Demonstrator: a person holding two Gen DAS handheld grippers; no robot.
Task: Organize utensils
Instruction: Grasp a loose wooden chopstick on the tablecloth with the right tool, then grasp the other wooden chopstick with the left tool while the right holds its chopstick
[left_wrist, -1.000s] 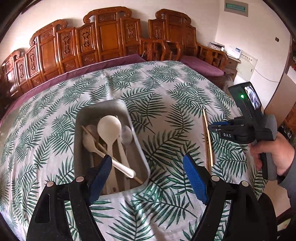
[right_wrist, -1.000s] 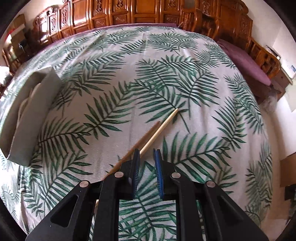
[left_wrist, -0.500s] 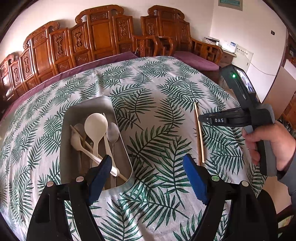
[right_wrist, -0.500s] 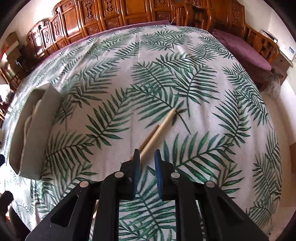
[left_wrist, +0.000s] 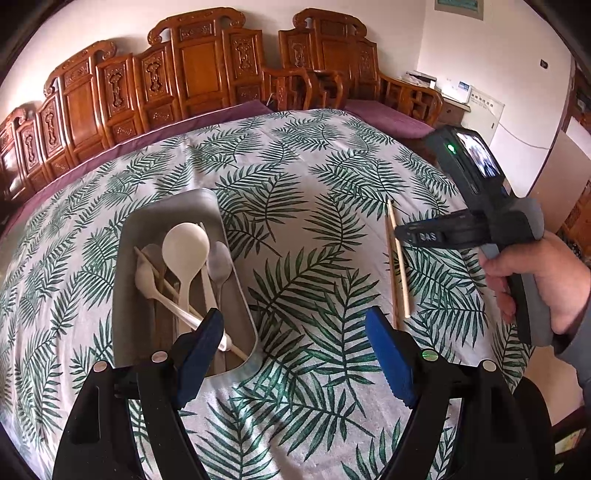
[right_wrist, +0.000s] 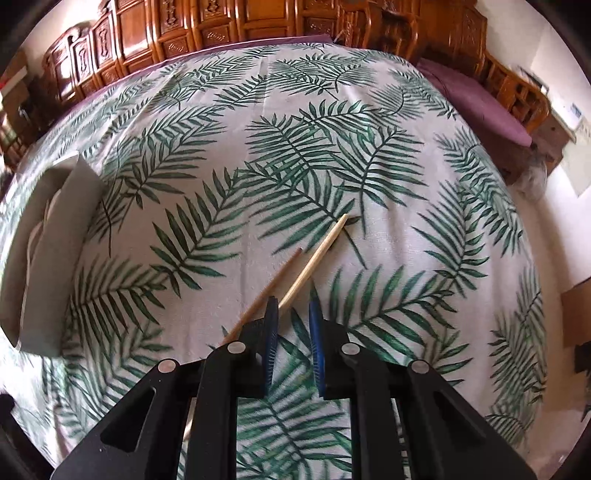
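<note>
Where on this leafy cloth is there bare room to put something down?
Free: the cloth between the tray and the chopsticks, and the stretch behind both toward the wooden chairs. Crowded: inside the tray, full of spoons.

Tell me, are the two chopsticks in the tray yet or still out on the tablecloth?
Out. Both chopsticks lie on the tablecloth, apart from the grey tray holding the spoons.

A matt woven cloth (left_wrist: 295, 177) printed with green fronds is spread over the table. A smooth, dull grey tray (left_wrist: 236, 273) is filled with glossy cream plastic spoons (left_wrist: 184, 247). Two bare wooden chopsticks (right_wrist: 314, 254) are seen, pale and unvarnished. Carved chairs (left_wrist: 192, 70) are finished in polished, reddish wood.
</note>
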